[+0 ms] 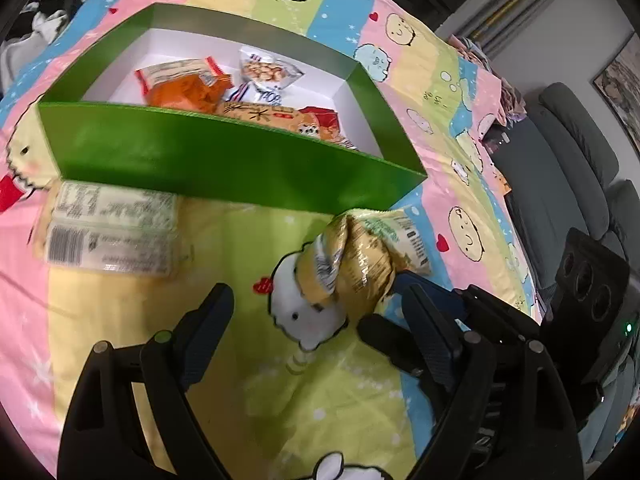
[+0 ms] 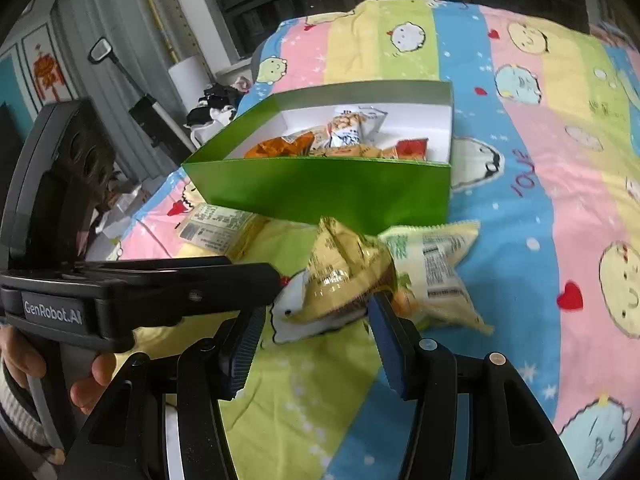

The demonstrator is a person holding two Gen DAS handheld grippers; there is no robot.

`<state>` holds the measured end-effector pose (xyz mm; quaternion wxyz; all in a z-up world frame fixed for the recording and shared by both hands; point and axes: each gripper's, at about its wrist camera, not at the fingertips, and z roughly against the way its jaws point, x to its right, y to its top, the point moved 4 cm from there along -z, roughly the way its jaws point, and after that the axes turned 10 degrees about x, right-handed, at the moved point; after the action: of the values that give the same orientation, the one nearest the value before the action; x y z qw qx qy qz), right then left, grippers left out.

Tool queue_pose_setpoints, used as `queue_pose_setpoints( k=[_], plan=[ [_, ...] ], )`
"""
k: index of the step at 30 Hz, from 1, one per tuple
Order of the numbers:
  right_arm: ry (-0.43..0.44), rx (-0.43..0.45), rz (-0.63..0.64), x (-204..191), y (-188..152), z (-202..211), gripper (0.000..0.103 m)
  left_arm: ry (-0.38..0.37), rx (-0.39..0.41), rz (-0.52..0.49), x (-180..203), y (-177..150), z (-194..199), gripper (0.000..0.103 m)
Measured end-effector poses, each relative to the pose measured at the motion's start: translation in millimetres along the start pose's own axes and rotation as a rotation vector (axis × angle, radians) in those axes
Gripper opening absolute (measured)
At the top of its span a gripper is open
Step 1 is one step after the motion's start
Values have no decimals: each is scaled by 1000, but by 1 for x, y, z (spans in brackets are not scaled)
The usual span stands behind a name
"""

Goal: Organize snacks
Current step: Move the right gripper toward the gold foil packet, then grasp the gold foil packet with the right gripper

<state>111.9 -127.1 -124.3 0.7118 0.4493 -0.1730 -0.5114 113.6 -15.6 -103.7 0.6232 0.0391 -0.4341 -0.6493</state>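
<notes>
My left fingers (image 1: 316, 312) gape empty; my right fingers (image 2: 312, 320) straddle the gold bag (image 2: 344, 276), not yet clamped, bound for the box (image 2: 320, 192)

- Green box (image 1: 224, 160), ahead of the left gripper (image 1: 316, 320): glossy card, white matt inside.
- Gold snack packet (image 2: 344, 272): shiny crinkled foil.
- Bedsheet (image 2: 540, 208): soft printed cloth.

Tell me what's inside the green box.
Inside the green box lie several snack packets: an orange one, a clear bag of pale nuts, a tan packet and a red one. The near wall hides their lower parts and whatever lies beneath.
</notes>
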Motion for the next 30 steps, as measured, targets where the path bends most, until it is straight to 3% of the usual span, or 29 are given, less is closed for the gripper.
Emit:
queue_pose_setpoints(
  k=[6, 14, 21, 30],
  plan=[
    [-77, -47, 6, 6, 3, -16, 54, -22, -17, -2, 1, 9, -14, 86],
    [-57, -86, 26, 4, 4, -29, 56, -12, -68, -14, 1, 3, -35, 85],
    [-10, -109, 32, -2, 0, -40, 57, -5, -67, -19, -4, -1, -30, 58],
    [39, -81, -8, -2, -1, -45, 45, 21, -37, -38, -8, 0, -26, 52]
  ],
)
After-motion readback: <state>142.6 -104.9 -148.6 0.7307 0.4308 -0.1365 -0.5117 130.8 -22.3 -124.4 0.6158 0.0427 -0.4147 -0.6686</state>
